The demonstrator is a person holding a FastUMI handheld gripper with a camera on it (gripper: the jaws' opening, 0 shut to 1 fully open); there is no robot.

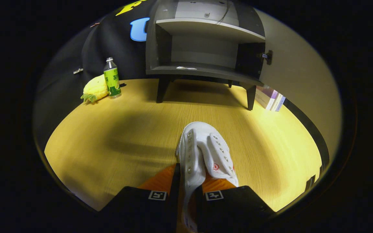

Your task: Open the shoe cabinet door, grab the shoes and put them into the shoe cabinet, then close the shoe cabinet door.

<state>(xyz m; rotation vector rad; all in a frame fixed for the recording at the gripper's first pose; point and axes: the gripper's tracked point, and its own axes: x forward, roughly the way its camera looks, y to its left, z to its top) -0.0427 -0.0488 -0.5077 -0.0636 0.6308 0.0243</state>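
The gripper (187, 176) is clamped on a white shoe (206, 152), both fingers pressing its side wall near the eyelets — the toe points forward, beyond the fingertips, above the wooden table (115, 142). Well ahead stands the shoe cabinet (206, 48) on short legs, its door (299, 81) swung open to the right and its lower shelf bare but for a small scrap. Ahead to the left, a green-labelled bottle (112, 79) stands touching a plush pineapple (95, 89); some books (272, 98) lean near the cabinet's right leg.
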